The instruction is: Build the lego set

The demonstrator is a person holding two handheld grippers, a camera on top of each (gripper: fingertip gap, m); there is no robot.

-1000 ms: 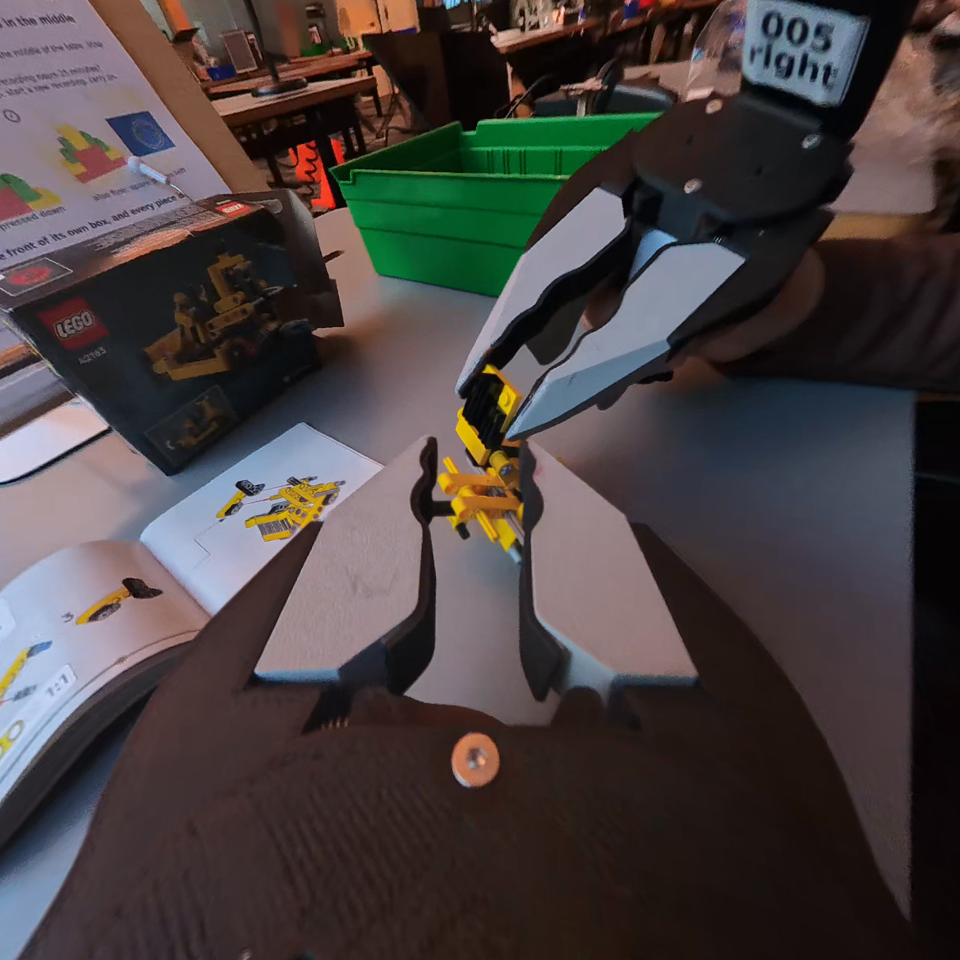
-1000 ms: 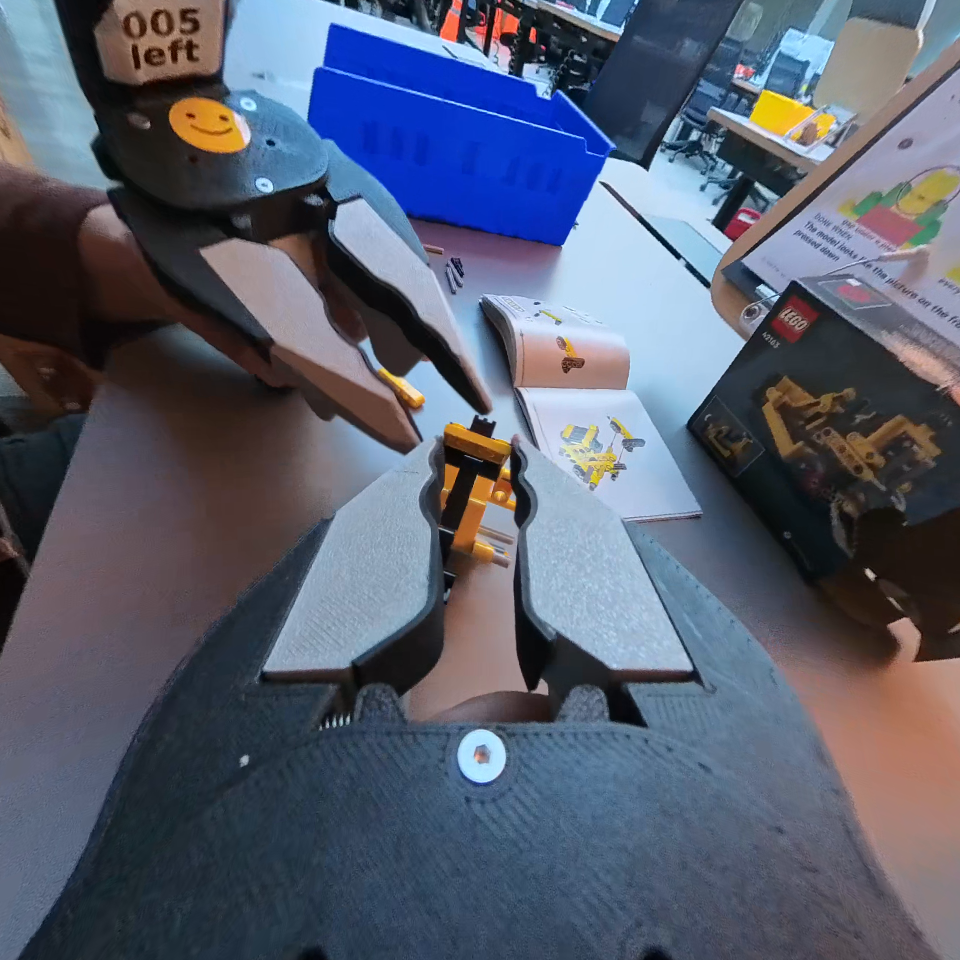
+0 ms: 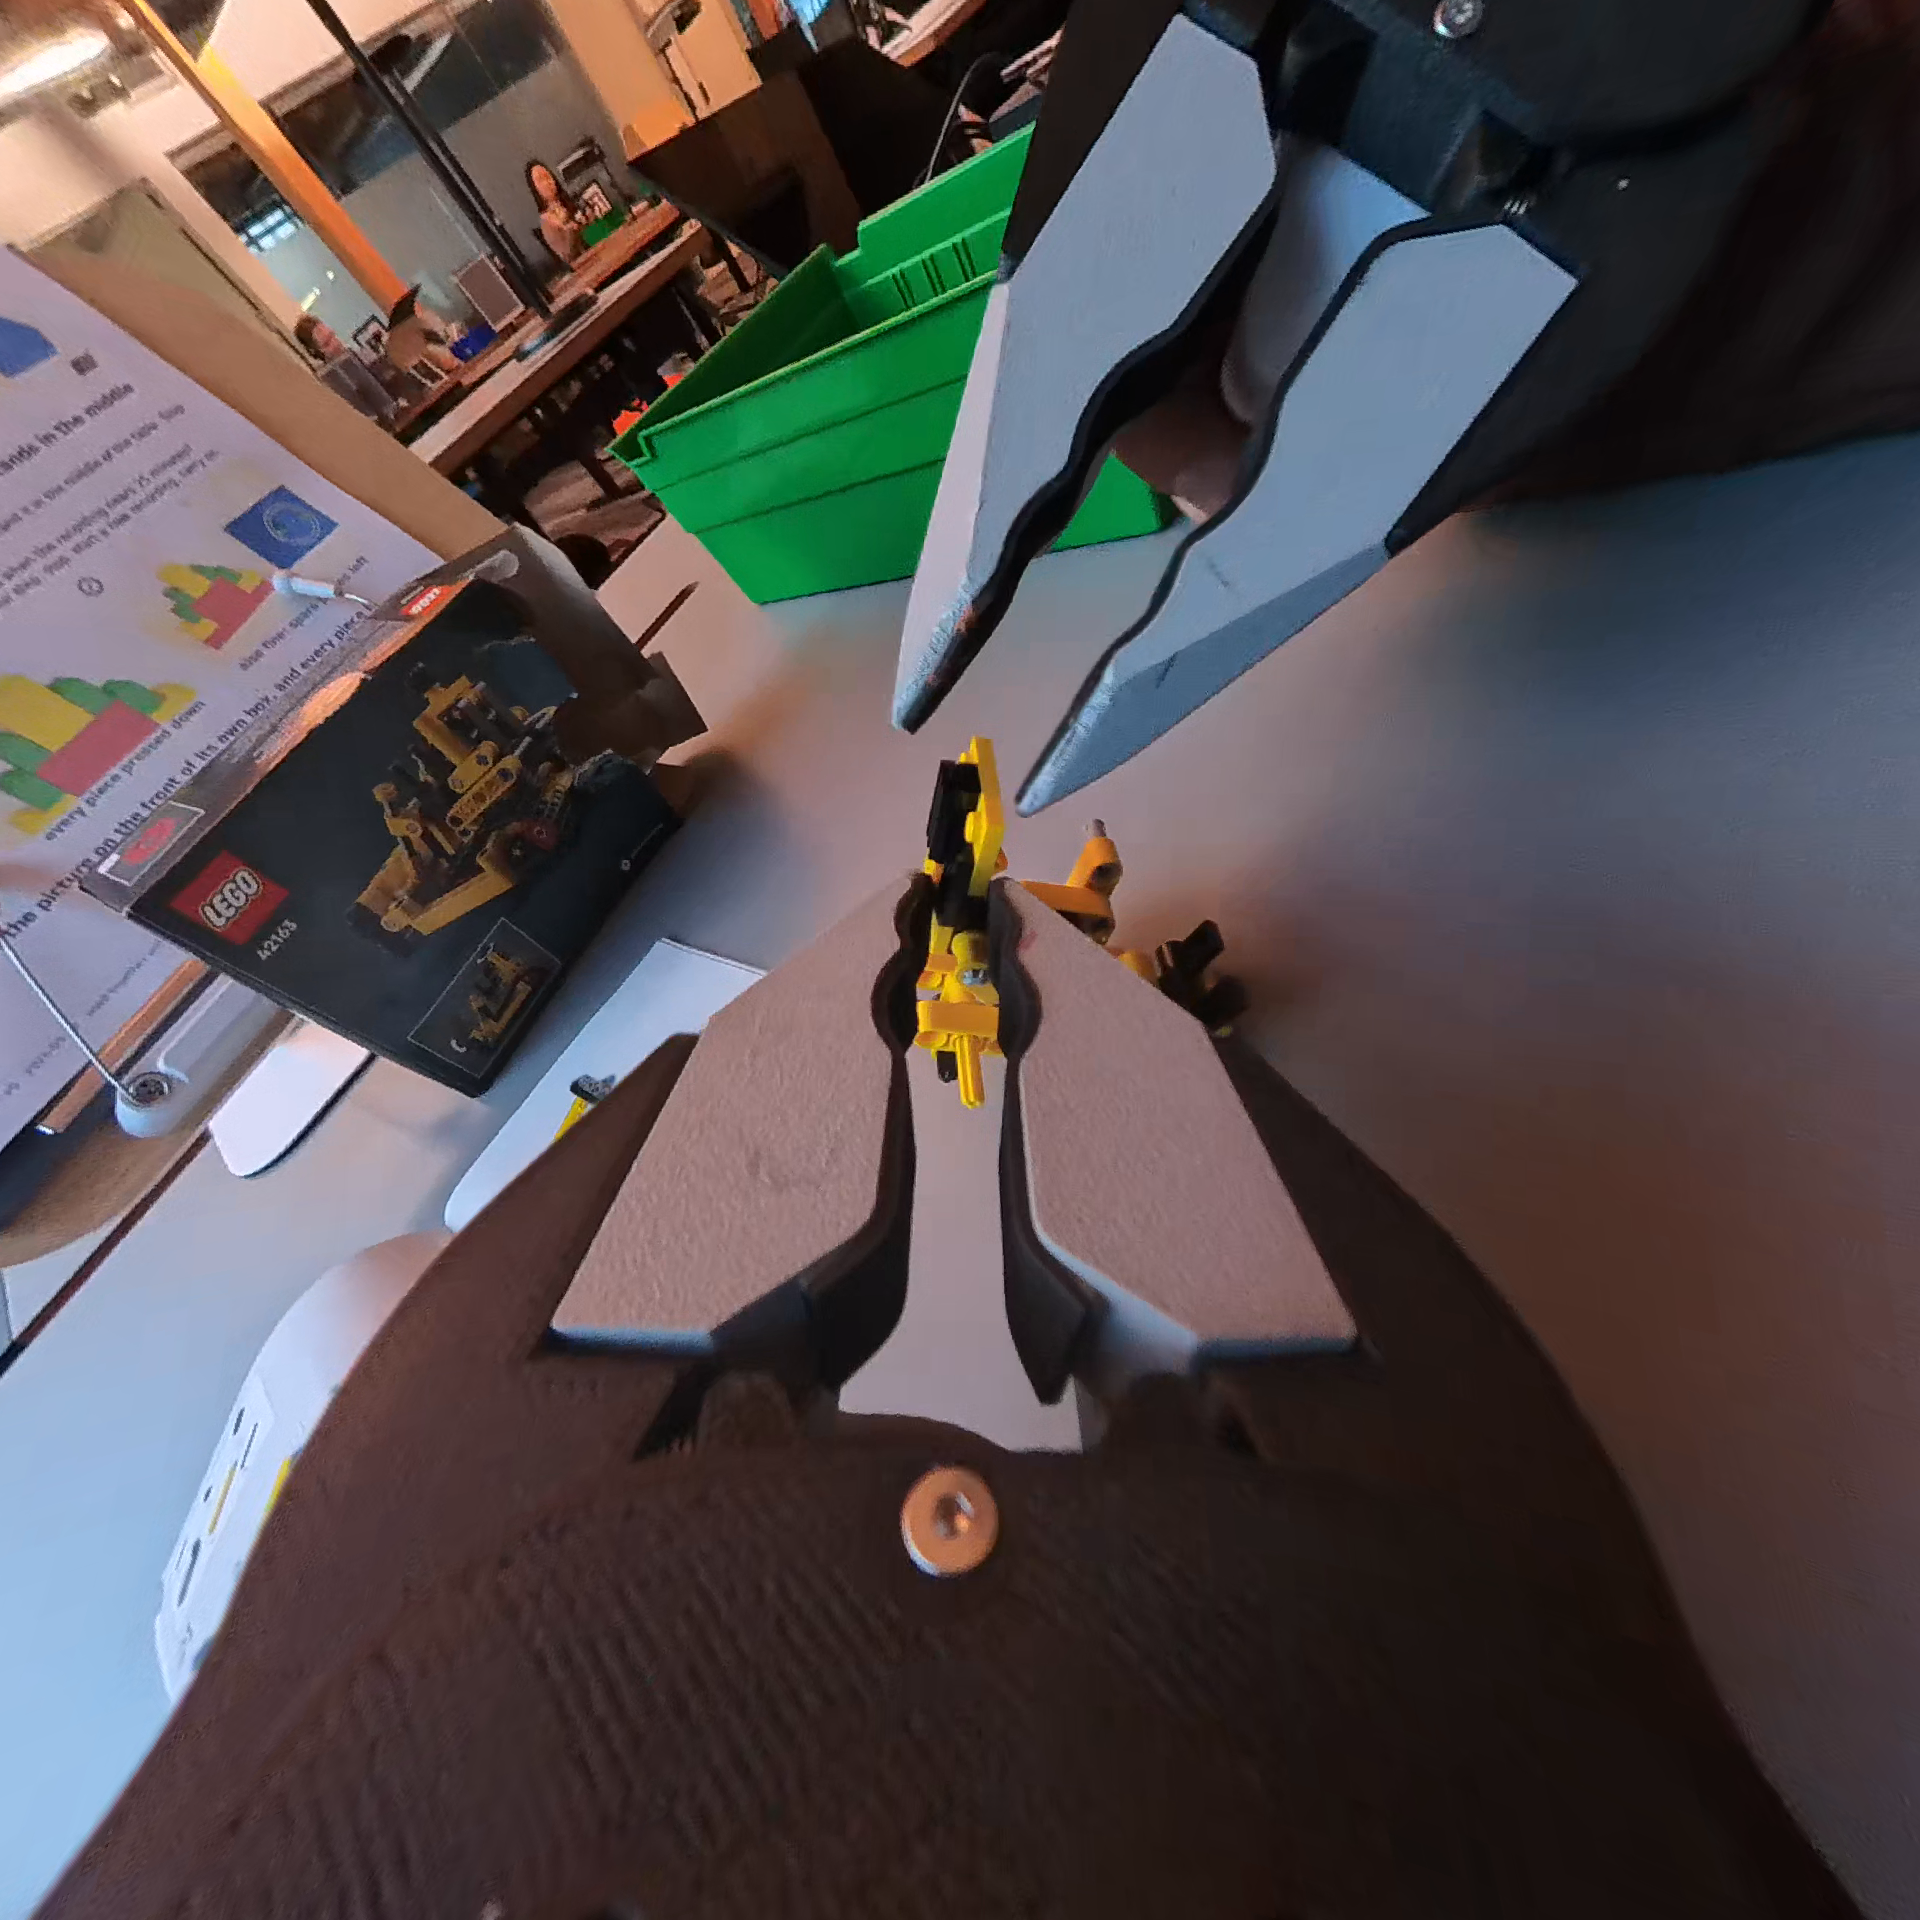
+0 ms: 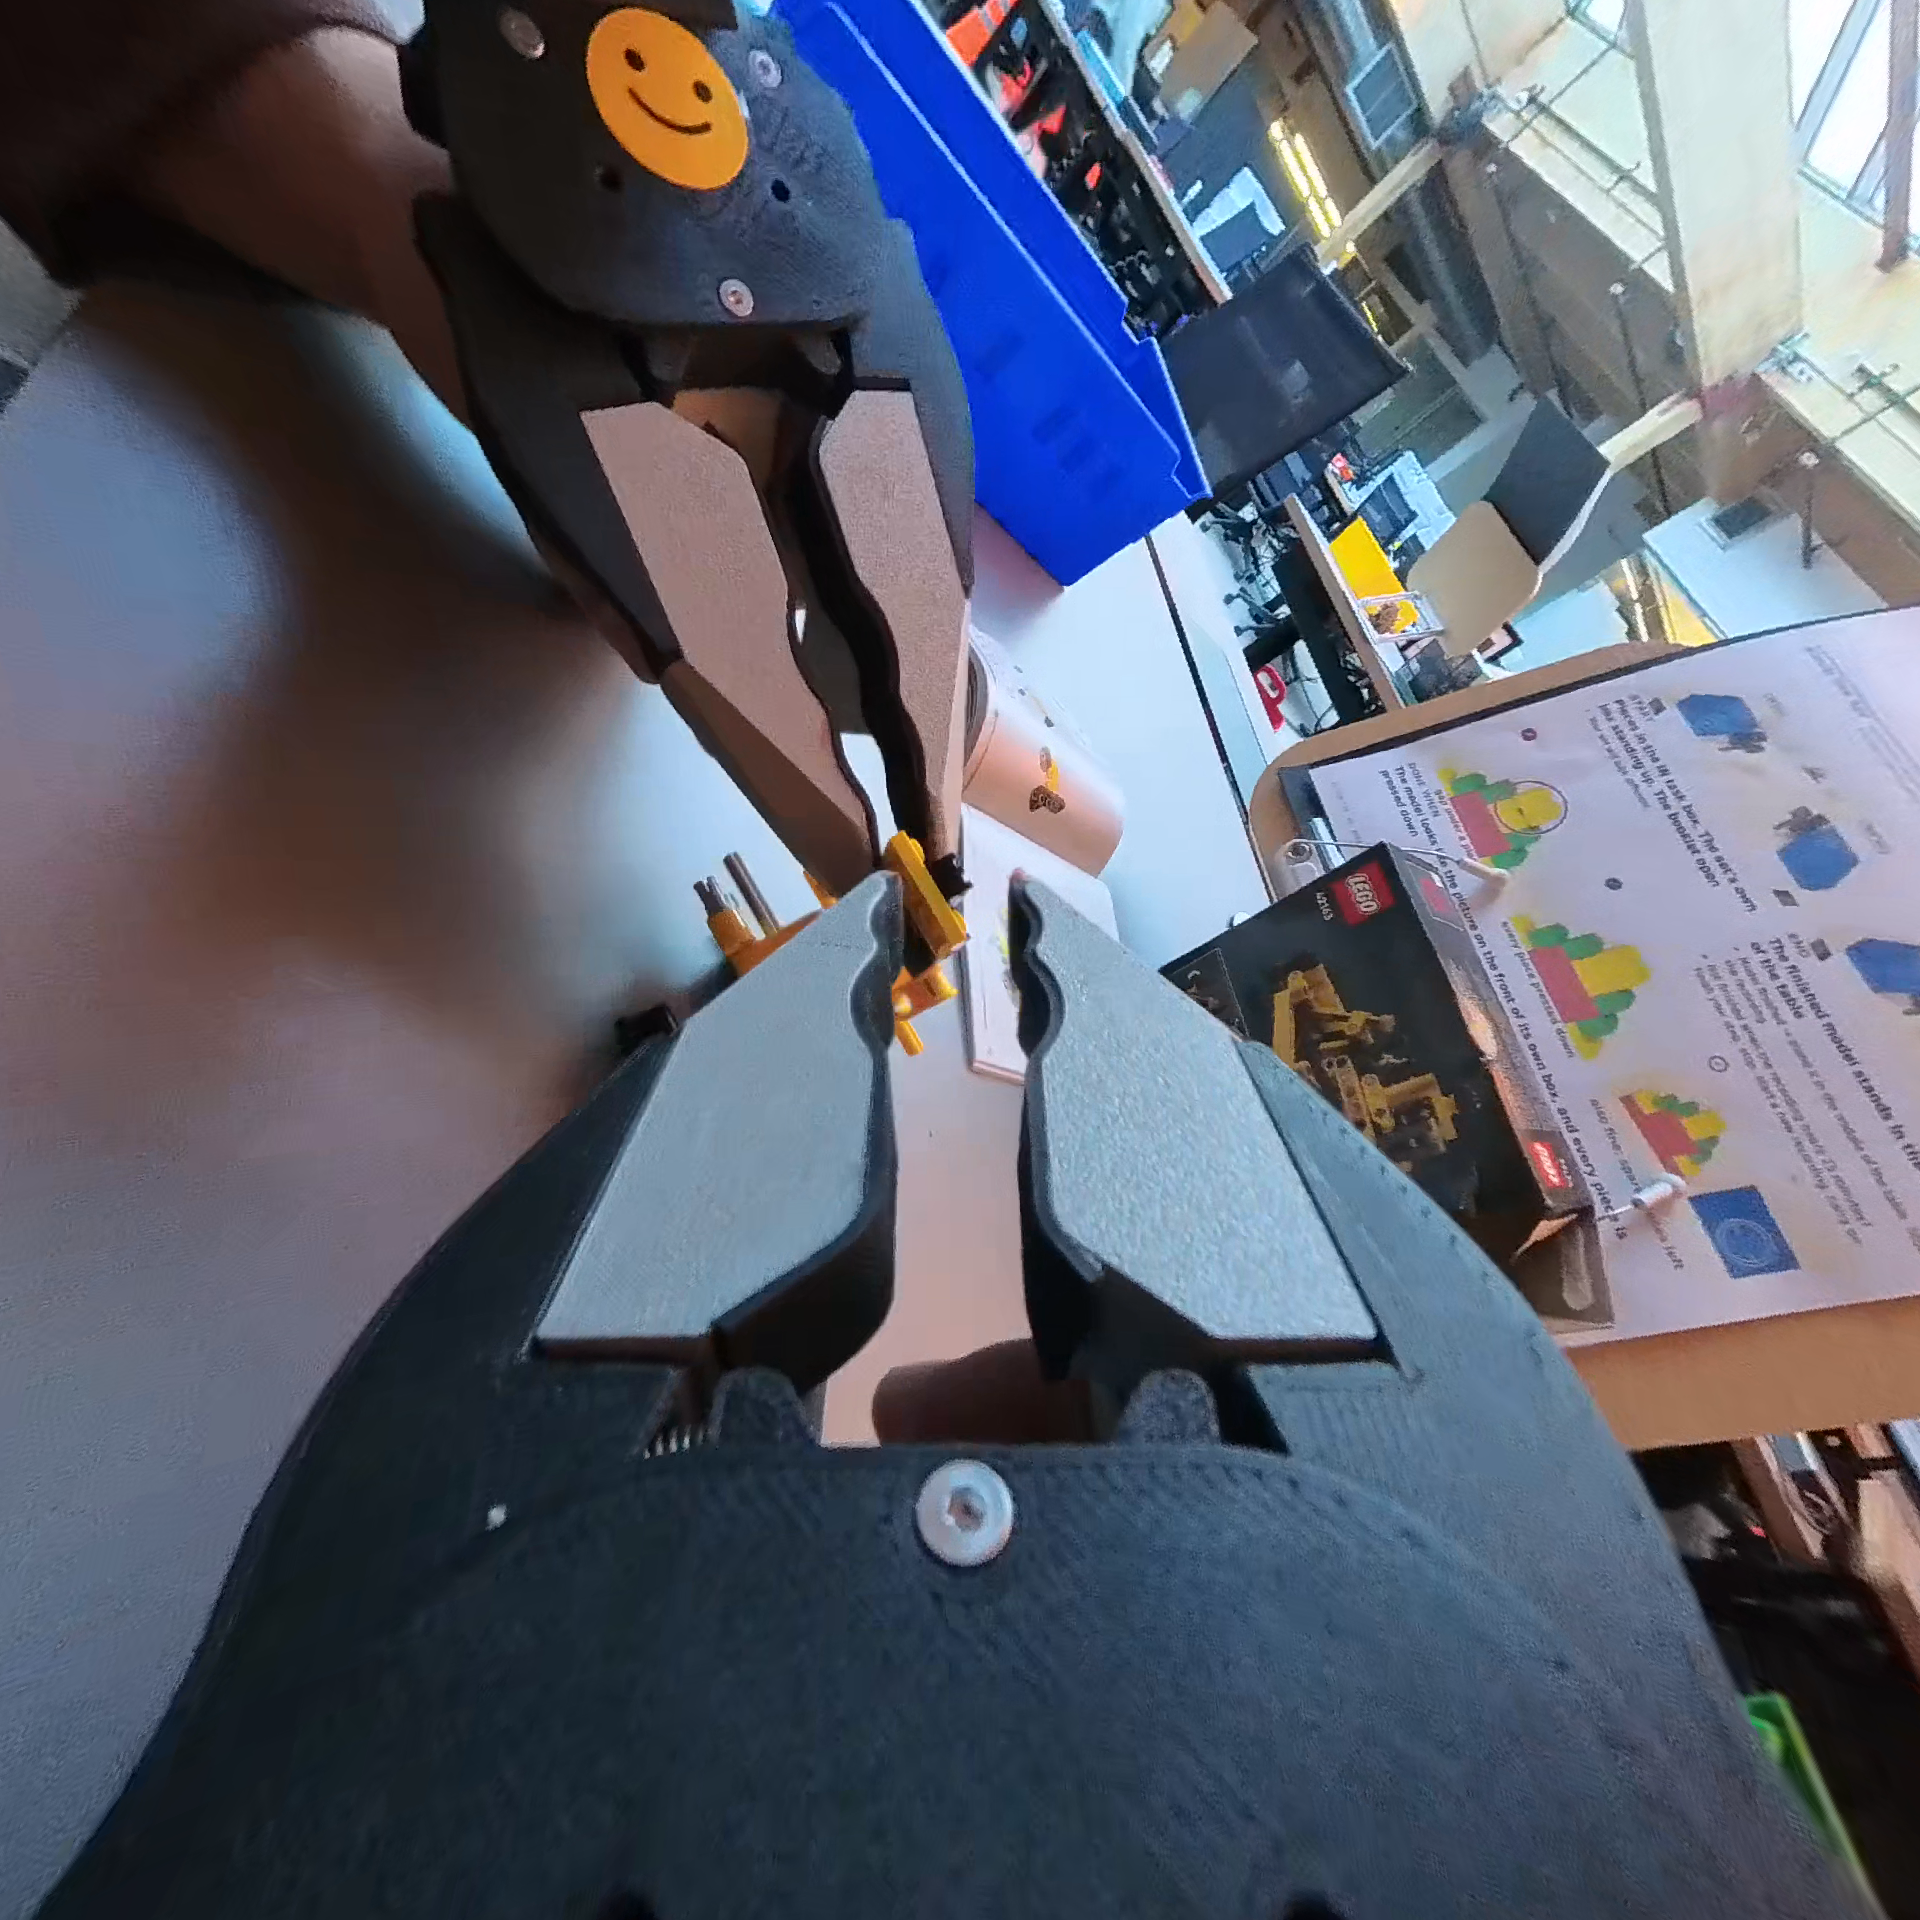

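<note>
Your left claw [image 3: 953,894] is clamped on a small yellow and black lego assembly [image 3: 961,914], pinched at the fingertips and held above the grey tabletop [image 3: 1558,935]. Just beyond it, your right claw [image 4: 951,894] hangs with its fingers apart and gripping nothing, its left fingertip close beside the assembly, though you cannot tell whether it touches. A few loose yellow and black pieces [image 3: 1132,925] lie on the tabletop just past the assembly. To your left sits an open instruction booklet [image 4: 997,977], then the dark lego box [image 3: 416,842] standing tilted beside a printed instruction sheet [image 3: 125,644]. Farther back are a green bin [image 3: 831,457] and a blue bin [image 4: 997,343].
</note>
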